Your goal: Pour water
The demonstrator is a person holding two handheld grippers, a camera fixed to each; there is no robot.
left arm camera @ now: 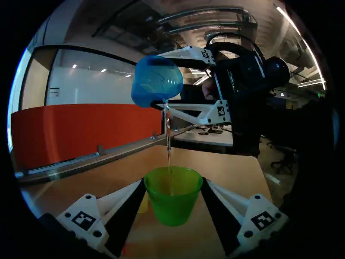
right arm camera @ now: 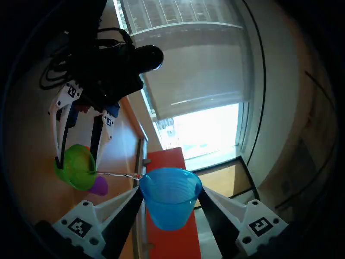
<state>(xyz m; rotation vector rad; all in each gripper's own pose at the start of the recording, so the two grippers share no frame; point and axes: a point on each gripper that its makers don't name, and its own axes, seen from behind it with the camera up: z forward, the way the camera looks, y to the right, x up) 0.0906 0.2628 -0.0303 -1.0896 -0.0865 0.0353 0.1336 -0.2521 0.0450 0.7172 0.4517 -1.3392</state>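
At the middle of the left gripper view, my left tool (left arm camera: 172,190) was closed partway on the green cup (left arm camera: 173,203), both fingers pressed to its sides, keeping it upright over the wooden counter (left arm camera: 224,168). I couldn't tell whether its base rested there. At 12 o'clock from it, the right tool (left arm camera: 163,81) gripped the blue cup (left arm camera: 155,80) between its two fingers, tipped well over on its side. A thin stream of water (left arm camera: 168,138) fell from the blue cup's lip straight down into the green cup. In the right gripper view, a purple cup (right arm camera: 100,185) sat just beside the green cup, at about 4 o'clock from it. A red partition (left arm camera: 86,129) stood beyond the counter's far edge, at 9 o'clock.
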